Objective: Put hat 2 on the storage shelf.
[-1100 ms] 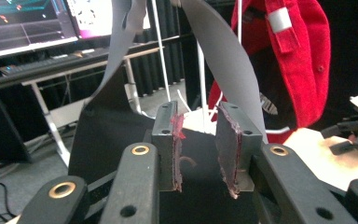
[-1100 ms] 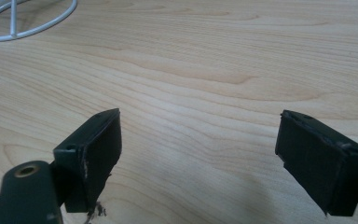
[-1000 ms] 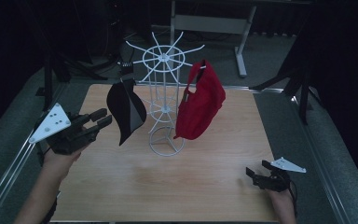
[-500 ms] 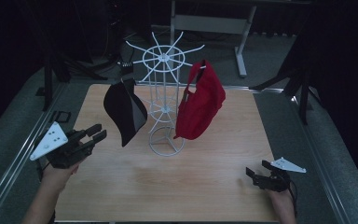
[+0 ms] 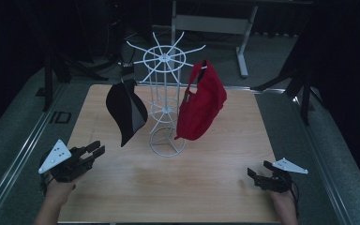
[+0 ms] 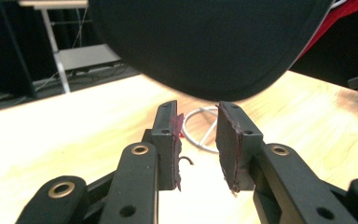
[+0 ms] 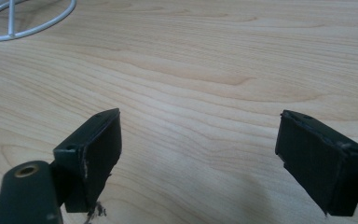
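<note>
- Left hand-held gripper (image 5: 95, 152) sits low near the tabletop's (image 5: 206, 187) left front corner, having sunk away from the black cap (image 5: 125, 110); its jaws stand a narrow gap apart with nothing between them.
- That drop suggests the black cap's hanging is finished: it dangles from the white wire rack (image 5: 165, 105) near the tabletop's middle, with the red cap (image 5: 201, 105) on the opposite arm.
- Right hand-held gripper (image 5: 258, 172) rests near the right front corner, jaws wide and empty.
- No containers are here.
</note>
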A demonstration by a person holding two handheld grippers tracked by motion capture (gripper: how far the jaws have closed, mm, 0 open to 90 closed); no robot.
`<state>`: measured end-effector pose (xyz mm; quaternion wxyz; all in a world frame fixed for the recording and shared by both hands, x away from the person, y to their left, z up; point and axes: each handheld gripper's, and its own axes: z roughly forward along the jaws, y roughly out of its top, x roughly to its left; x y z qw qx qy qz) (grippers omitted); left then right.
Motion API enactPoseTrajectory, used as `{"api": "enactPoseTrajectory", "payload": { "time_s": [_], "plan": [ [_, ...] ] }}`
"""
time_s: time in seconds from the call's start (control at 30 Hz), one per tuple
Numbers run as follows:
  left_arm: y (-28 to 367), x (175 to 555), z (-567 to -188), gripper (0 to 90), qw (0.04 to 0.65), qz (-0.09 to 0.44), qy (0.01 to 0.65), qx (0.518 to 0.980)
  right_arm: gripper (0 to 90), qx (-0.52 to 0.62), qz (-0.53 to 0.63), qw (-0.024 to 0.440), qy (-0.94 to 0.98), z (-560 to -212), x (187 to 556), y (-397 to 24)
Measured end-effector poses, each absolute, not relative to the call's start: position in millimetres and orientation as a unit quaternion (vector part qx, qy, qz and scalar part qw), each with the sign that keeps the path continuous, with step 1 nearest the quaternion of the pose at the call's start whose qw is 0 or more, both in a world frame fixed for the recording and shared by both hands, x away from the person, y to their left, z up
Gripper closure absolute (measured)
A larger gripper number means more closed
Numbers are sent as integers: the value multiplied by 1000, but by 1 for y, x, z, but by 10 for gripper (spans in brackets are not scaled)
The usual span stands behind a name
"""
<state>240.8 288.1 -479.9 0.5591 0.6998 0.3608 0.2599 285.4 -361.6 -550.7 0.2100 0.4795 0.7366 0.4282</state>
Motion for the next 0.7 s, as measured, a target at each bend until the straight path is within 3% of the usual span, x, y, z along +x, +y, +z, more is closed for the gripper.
{"api": "enactPoseTrajectory", "payload": {
  "time_s": [0.7],
  "plan": [
    [300,229,-526,699,549,235,404,693,142,481,428,209,736,-551,286,-362]
  ]
}}
